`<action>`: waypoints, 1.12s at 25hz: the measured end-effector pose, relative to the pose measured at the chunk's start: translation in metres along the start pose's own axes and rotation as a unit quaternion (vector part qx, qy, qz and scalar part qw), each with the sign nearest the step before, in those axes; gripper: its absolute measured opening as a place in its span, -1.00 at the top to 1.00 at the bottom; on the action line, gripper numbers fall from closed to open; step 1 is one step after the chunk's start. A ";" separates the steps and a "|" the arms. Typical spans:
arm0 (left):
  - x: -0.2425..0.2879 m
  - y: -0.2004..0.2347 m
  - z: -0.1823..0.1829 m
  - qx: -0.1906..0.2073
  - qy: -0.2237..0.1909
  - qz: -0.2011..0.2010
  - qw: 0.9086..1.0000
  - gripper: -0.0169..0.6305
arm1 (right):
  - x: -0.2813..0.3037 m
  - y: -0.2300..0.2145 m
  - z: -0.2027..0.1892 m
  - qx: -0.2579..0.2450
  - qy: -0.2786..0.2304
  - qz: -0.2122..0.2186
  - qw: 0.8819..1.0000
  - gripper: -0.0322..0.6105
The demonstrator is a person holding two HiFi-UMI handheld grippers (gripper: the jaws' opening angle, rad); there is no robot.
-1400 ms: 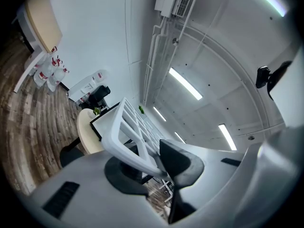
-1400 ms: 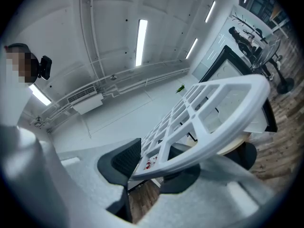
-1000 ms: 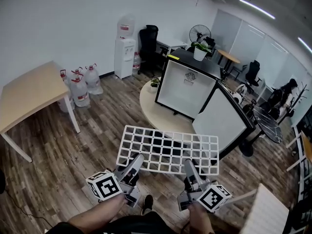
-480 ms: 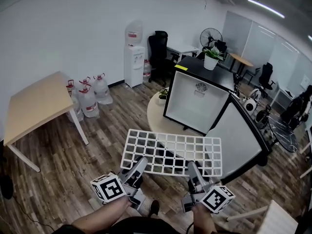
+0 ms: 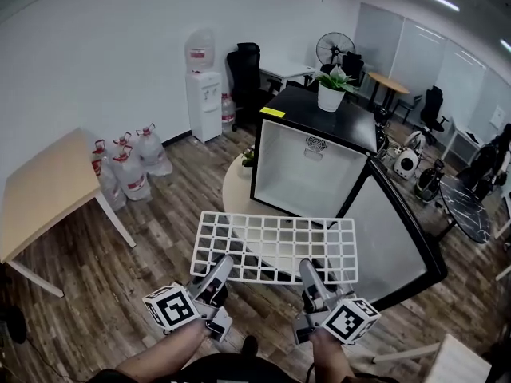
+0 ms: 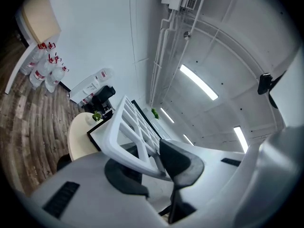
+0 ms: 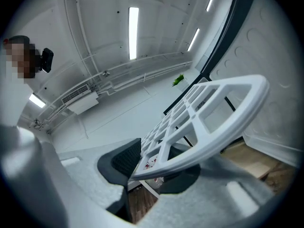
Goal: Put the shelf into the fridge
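Left tool (image 5: 220, 266), right tool (image 5: 308, 271) both clamped on near long edge of white grid shelf (image 5: 275, 244), held flat, long axis crosswise. Open fridge (image 5: 303, 166) straight ahead beyond far edge; both tools equally near.

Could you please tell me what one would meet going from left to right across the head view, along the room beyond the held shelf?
wooden table → water jugs → water dispenser → black office chair → fridge → open door of the fridge
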State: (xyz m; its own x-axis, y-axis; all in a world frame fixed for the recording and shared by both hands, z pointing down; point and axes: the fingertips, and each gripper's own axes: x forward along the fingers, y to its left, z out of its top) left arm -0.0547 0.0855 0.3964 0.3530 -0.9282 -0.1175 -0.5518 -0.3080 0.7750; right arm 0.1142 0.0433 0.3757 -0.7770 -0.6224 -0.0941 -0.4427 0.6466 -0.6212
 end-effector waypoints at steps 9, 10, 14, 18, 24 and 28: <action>0.068 0.017 0.000 0.002 0.010 0.006 1.000 0.68 | 0.029 -0.054 0.033 0.011 0.001 -0.005 1.000 0.54; 0.075 0.019 0.001 0.004 0.011 0.006 1.000 0.68 | 0.032 -0.059 0.036 0.013 0.001 -0.005 1.000 0.54; 0.098 0.023 0.003 0.007 0.012 0.004 1.000 0.68 | 0.043 -0.079 0.045 0.018 0.002 -0.004 1.000 0.54; 0.114 0.031 0.005 0.006 0.018 0.012 1.000 0.68 | 0.055 -0.093 0.050 0.024 0.005 -0.007 1.000 0.54; 0.144 0.048 0.014 0.005 0.039 0.000 0.999 0.68 | 0.073 -0.111 0.056 0.027 -0.014 -0.026 0.999 0.54; 0.166 0.063 0.023 -0.004 0.059 -0.019 0.998 0.68 | 0.089 -0.122 0.059 0.025 -0.026 -0.048 0.998 0.54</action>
State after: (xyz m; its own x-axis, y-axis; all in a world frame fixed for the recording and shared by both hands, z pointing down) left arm -0.0485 -0.0927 0.4117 0.4608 -0.8844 -0.0733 -0.5297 -0.3403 0.7769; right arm 0.1252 -0.1170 0.3969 -0.7069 -0.7037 -0.0710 -0.4907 0.5603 -0.6673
